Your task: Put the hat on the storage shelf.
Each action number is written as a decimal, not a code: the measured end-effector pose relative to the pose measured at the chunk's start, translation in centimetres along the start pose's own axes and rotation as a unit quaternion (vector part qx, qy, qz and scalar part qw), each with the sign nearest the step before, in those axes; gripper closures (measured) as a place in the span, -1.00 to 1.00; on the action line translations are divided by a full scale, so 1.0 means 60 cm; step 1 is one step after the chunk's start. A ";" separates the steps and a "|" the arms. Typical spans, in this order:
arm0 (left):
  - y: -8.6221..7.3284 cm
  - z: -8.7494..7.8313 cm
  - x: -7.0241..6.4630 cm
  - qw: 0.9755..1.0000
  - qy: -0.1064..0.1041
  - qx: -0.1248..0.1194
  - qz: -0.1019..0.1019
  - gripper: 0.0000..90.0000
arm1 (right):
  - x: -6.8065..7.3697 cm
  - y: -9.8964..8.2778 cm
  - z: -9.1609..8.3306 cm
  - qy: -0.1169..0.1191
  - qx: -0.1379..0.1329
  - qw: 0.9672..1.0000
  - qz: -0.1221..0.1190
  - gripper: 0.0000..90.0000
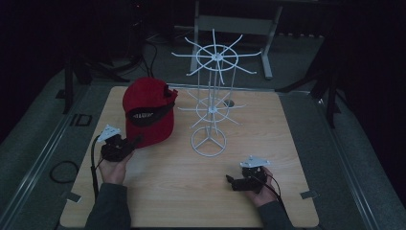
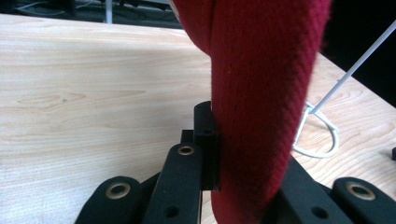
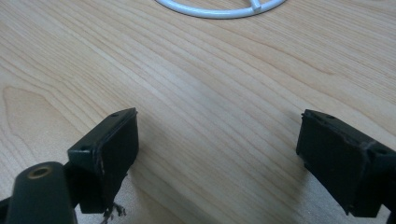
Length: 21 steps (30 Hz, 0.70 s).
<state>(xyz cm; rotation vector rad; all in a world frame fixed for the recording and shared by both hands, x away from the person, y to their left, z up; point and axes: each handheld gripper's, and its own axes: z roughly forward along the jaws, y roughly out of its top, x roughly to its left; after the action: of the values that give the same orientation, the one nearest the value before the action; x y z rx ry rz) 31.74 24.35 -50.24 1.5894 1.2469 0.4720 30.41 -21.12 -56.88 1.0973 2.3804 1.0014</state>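
on the table's left side the left gripper pinches the red cap's brim; the right gripper gapes empty over bare wood near the white rack

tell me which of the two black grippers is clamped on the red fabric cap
The left gripper. Its jaws pinch the red fabric cap at its edge, while the right gripper rests on the wooden table with jaws wide apart and nothing between them.

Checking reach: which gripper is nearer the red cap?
Left. The left gripper has its jaws shut on the cap's brim; the right gripper sits open on the table, across the white rack's base.
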 end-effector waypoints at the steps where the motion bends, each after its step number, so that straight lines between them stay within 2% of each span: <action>1: 0.000 0.000 0.000 1.000 0.000 0.000 0.000 0.91 | 0.000 0.000 0.000 0.000 0.000 1.000 0.000 -0.72; 9: 0.015 -0.013 -0.007 1.000 0.000 -0.022 0.002 0.91 | 0.000 0.000 0.000 0.000 0.000 1.000 0.000 -0.72; 21: 0.040 -0.017 -0.017 0.999 -0.008 -0.039 0.014 0.91 | 0.000 0.000 0.000 0.000 -0.001 1.000 0.001 -0.72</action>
<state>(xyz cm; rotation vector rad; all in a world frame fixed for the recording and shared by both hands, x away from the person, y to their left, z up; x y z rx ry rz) 31.70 24.08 -47.44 1.5424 1.1824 0.5188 30.41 -21.10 -56.89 1.1003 2.3787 1.0041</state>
